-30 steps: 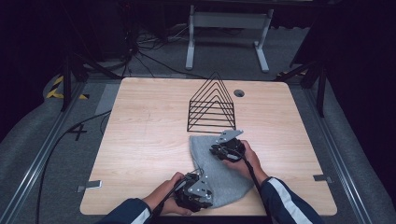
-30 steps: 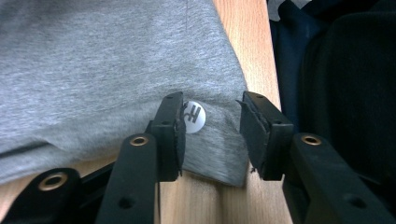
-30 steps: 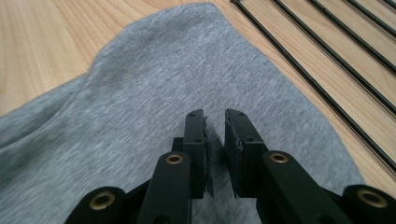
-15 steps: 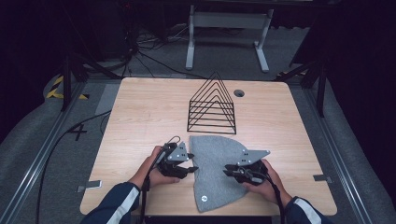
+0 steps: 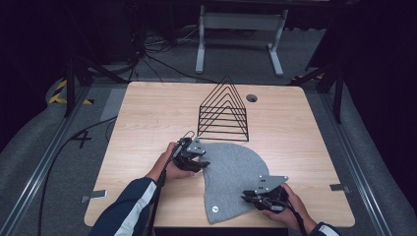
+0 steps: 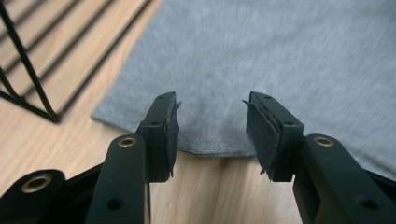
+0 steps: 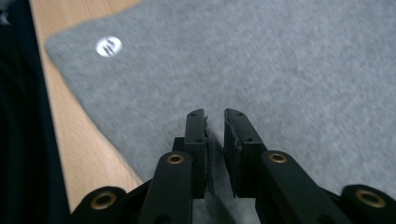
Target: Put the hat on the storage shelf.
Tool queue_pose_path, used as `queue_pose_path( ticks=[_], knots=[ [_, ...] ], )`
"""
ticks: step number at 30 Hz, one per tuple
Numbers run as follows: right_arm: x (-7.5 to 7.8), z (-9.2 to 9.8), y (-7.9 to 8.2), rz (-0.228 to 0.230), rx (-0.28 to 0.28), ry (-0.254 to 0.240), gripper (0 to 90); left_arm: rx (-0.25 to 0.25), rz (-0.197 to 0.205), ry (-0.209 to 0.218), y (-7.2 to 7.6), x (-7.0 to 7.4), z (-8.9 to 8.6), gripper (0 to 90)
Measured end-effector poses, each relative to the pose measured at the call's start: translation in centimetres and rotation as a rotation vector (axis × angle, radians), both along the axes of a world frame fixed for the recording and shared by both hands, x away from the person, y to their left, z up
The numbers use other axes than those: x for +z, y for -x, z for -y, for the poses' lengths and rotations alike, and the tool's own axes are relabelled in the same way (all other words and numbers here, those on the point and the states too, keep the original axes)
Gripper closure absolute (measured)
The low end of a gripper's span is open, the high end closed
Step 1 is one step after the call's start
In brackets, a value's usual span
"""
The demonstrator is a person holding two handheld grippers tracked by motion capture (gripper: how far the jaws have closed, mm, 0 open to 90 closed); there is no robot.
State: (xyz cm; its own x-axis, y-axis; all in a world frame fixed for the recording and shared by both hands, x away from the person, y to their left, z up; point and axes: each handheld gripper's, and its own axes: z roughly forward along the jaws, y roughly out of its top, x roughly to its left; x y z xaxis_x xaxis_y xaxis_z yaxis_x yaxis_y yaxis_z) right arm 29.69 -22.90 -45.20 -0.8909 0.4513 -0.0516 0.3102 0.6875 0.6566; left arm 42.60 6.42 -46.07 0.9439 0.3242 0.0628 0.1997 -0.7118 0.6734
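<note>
A grey knit cloth point(image 5: 233, 172) with a small round logo point(image 5: 214, 208) lies flat on the wooden table point(image 5: 147, 123). My left gripper point(image 5: 202, 164) sits at its upper left edge. In the left gripper view the cloth's hem point(image 6: 280, 56) lies just ahead of that open gripper point(image 6: 210, 126), whose jaws have just been opening with nothing between the pads. My right gripper point(image 5: 246, 198) lies over the cloth's lower right part and points left. In the right gripper view it point(image 7: 215, 116) is shut above the cloth point(image 7: 280, 70), its jaws having just closed further, and the logo point(image 7: 108, 46) shows ahead.
A black wire rack point(image 5: 223, 110) with triangular dividers stands just behind the cloth, and its bars point(image 6: 28, 70) show close to the left gripper. A cable hole point(image 5: 252, 98) is at the table's back. The table's front edge is near the right hand. Cables and a white stand point(image 5: 241, 29) are beyond.
The hands have drawn apart from the crumpled cloth, which has since lain spread flat. In the last half second the left gripper shifted up and right and the right gripper came nearer the front edge.
</note>
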Motion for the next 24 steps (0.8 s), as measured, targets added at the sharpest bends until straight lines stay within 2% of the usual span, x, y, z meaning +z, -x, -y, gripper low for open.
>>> queue_pose_path(
  ticks=[2, 8, 10, 11, 12, 13, 15, 17, 18, 19, 20, 21, 23, 24],
  knots=[
    [-0.3, 0.5, -0.3, -0.01, -0.023, 0.012, 80.5, 0.014, -0.034, 0.013, 0.0, -0.2, -0.1, 53.0],
    [-0.3, 1.7, -1.2, -0.015, -0.067, -0.004, 80.6, 0.012, -0.057, 0.028, 0.8, -0.4, -0.7, 53.4],
    [-0.3, 2.7, -2.0, -0.01, -0.103, -0.013, 80.8, 0.007, -0.067, 0.025, 1.5, -0.3, -0.9, 53.7],
    [-0.3, 2.7, -2.0, -0.01, -0.103, -0.013, 80.8, 0.002, -0.08, 0.025, 1.9, -0.3, -1.0, 53.7],
    [-0.3, 2.9, -2.2, -0.009, -0.117, -0.014, 80.9, -0.012, -0.076, 0.011, 2.3, -0.2, -1.0, 53.8],
    [-0.3, 3.3, -2.8, 0.006, -0.142, -0.009, 80.8, -0.023, -0.084, 0.014, 3.4, -0.3, -1.0, 54.3],
    [-0.3, 3.6, -3.5, 0.019, -0.168, -0.002, 80.8, -0.031, -0.088, 0.015, 3.9, -0.3, -0.9, 54.3],
    [-0.3, 3.7, -4.1, 0.025, -0.181, -0.001, 80.7, -0.049, -0.109, 0.023, 5.3, -0.3, -0.9, 54.4],
    [-0.3, 3.7, -4.1, 0.025, -0.181, -0.001, 80.7, -0.049, -0.109, 0.023, 5.3, -0.3, -0.9, 54.4],
    [-0.3, 3.6, -4.9, 0.046, -0.2, 0.007, 79.8, -0.054, -0.114, 0.023, 5.8, -0.3, -0.9, 54.4],
    [-0.3, 3.5, -5.3, 0.051, -0.208, 0.007, 79.5, -0.055, -0.122, 0.032, 6.8, -0.3, -0.9, 54.4],
    [-0.3, 3.5, -5.3, 0.051, -0.208, 0.007, 79.5, -0.055, -0.122, 0.032, 6.8, -0.3, -0.9, 54.3],
    [-0.4, 3.4, -6.5, 0.08, -0.238, 0.017, 79.1, -0.065, -0.101, 0.021, 8.3, -0.4, -0.6, 54.8],
    [-0.4, 3.4, -6.5, 0.08, -0.238, 0.017, 79.1, -0.065, -0.101, 0.021, 8.3, -0.4, -0.6, 54.8]
  ],
)
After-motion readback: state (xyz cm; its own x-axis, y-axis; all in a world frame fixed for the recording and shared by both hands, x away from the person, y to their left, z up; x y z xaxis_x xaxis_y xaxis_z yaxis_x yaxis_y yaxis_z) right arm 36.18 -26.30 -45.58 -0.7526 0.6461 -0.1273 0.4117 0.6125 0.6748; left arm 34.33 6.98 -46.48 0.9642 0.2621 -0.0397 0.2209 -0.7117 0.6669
